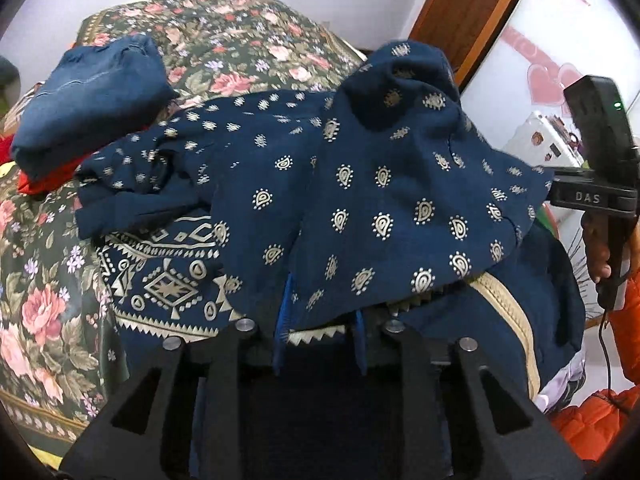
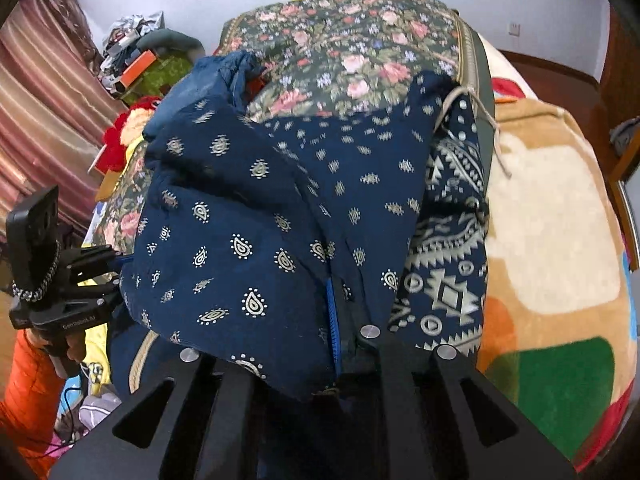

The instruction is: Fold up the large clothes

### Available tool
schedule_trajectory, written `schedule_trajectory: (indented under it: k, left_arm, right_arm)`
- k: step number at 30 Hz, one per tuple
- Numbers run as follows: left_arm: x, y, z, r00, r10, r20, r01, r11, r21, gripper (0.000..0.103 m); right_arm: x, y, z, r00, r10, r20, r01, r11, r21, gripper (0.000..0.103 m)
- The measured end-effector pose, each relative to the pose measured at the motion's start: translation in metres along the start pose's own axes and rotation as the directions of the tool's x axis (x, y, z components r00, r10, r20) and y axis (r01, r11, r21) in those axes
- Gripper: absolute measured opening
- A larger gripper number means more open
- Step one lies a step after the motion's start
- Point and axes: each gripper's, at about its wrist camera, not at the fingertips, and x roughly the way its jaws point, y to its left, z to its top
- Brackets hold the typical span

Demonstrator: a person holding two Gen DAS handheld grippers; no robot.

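Observation:
A large navy garment (image 1: 360, 200) with cream paisley dots and a geometric border lies bunched on the floral bed; it also fills the right wrist view (image 2: 280, 220). My left gripper (image 1: 320, 332) is at the garment's near hem, its blue pads mostly buried under cloth, the fabric held between them. My right gripper (image 2: 336, 320) is also buried in the cloth, one blue pad (image 2: 332, 312) showing, gripping a fold. The right gripper's body shows in the left wrist view (image 1: 592, 196), and the left one in the right wrist view (image 2: 60, 280).
A folded denim piece (image 1: 92, 100) lies on the floral bedspread (image 1: 240, 40) at far left over something red. A beige, orange and green blanket (image 2: 552, 240) lies right of the garment. Clutter and striped curtains (image 2: 40, 100) stand at the left.

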Motion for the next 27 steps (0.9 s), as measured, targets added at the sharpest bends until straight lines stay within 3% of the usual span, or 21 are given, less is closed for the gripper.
schedule_trajectory:
  k: [4,5,6,18,23,27]
  left_arm:
    - [-0.011,0.008,-0.006,1.0,-0.005,0.012,0.005,0.999,-0.04,0.043]
    - [-0.013,0.012,-0.008,1.0,0.019,0.012,-0.018,0.998,-0.056,0.054]
    - [-0.015,0.016,-0.009,0.999,0.047,0.015,-0.046,0.996,-0.073,0.059]
    - [-0.052,0.073,-0.017,0.983,0.173,0.061,-0.153,0.958,-0.241,0.059]
    - [-0.056,0.084,-0.002,0.981,0.174,0.086,-0.146,0.952,-0.268,0.06]
    - [-0.05,0.083,0.01,0.98,0.177,0.087,-0.148,0.953,-0.263,0.06]
  right_arm:
    - [-0.003,0.002,-0.004,1.0,-0.004,-0.012,0.004,1.0,-0.003,0.009]
    - [-0.004,0.003,-0.004,1.0,-0.009,-0.017,0.009,1.0,-0.005,0.009]
    - [-0.004,0.003,-0.004,1.0,-0.014,-0.02,0.013,1.0,-0.003,0.01]
    - [-0.013,0.006,-0.003,0.997,-0.064,-0.035,0.063,0.997,-0.037,0.011]
    - [-0.011,0.015,0.0,0.987,-0.16,-0.008,0.157,0.98,-0.119,0.011]
    - [-0.012,0.015,0.003,0.985,-0.17,-0.007,0.168,0.977,-0.134,0.011]
